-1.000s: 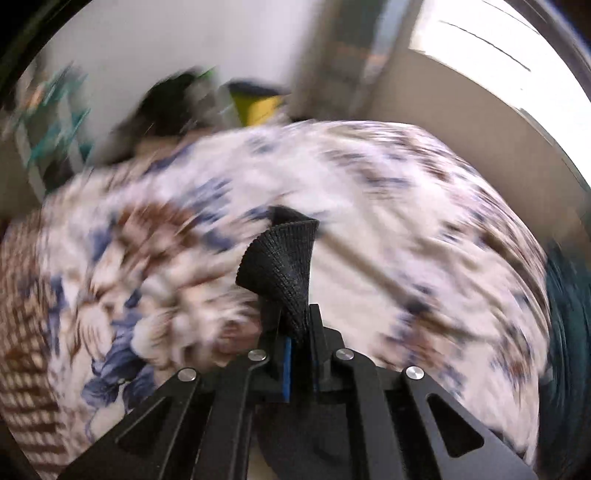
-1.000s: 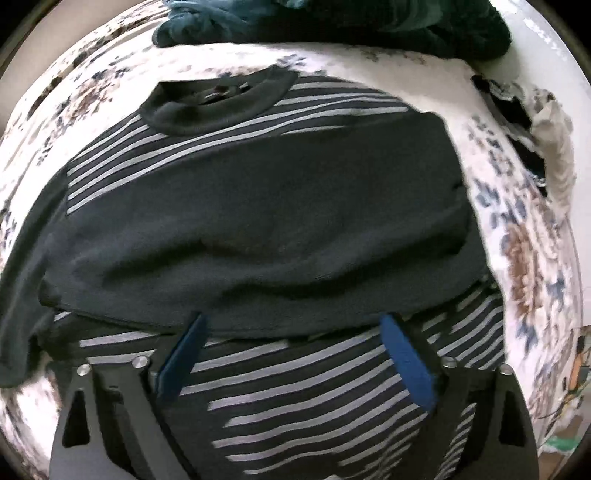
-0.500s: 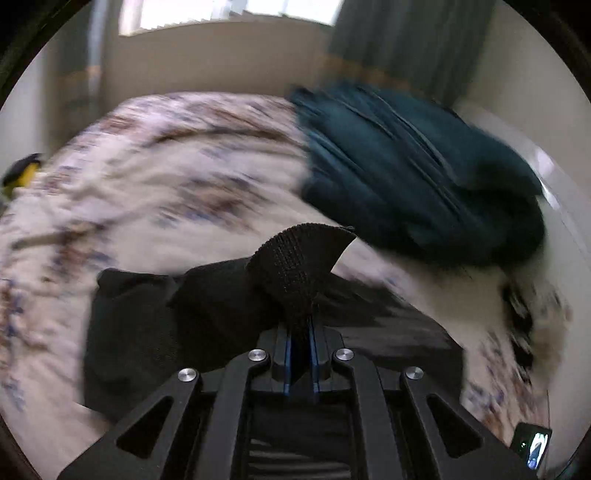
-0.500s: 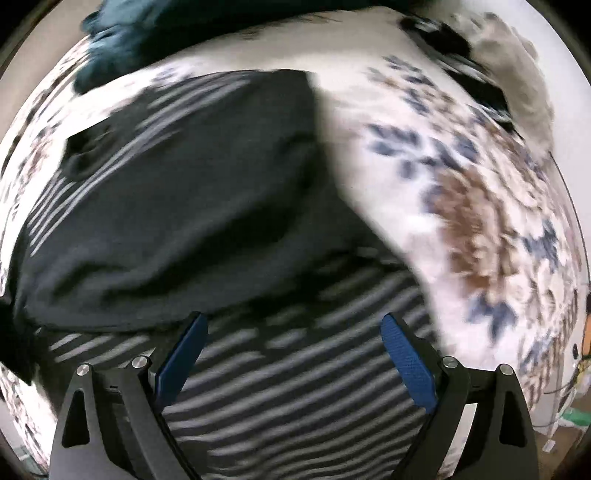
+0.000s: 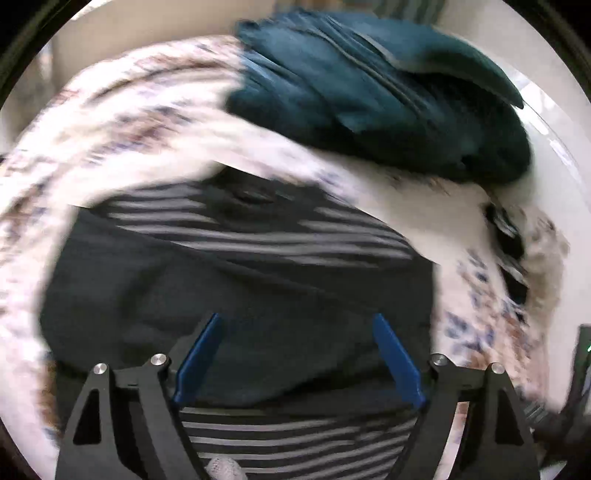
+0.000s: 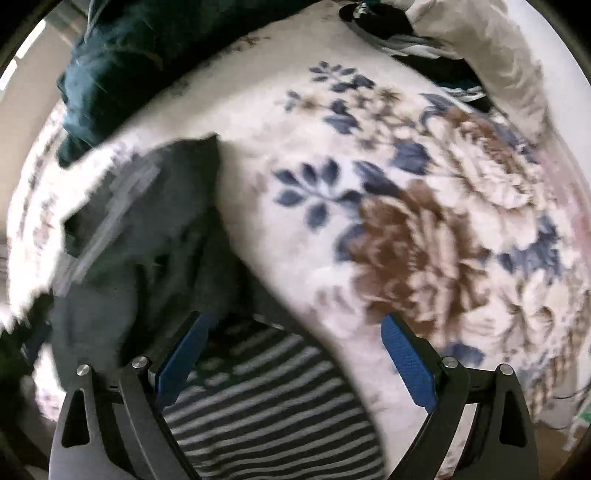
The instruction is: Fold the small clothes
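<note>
A black sweater with grey stripes [image 5: 236, 295] lies flat on the floral bedspread [image 5: 122, 122], a plain black sleeve folded across its body. My left gripper [image 5: 295, 317] hovers over that folded part. Its jaws are opening and nothing sits between the blue pads [image 5: 199, 354]. In the right wrist view the sweater [image 6: 155, 236] fills the lower left, its striped hem [image 6: 266, 398] under my right gripper [image 6: 295, 321]. That gripper stands open over the sweater's right edge, gripping nothing. The picture is blurred by motion.
A crumpled teal blanket [image 5: 388, 96] lies beyond the sweater's collar. A heap of beige and black-and-white clothes [image 6: 461, 48] sits at the far right of the bedspread [image 6: 424, 221]. A pale wall [image 5: 147, 33] rises behind the bed.
My left gripper carried the black sleeve cuff across onto the sweater and let it go, its jaws now apart. My right gripper slid right to the sweater's edge, staying open.
</note>
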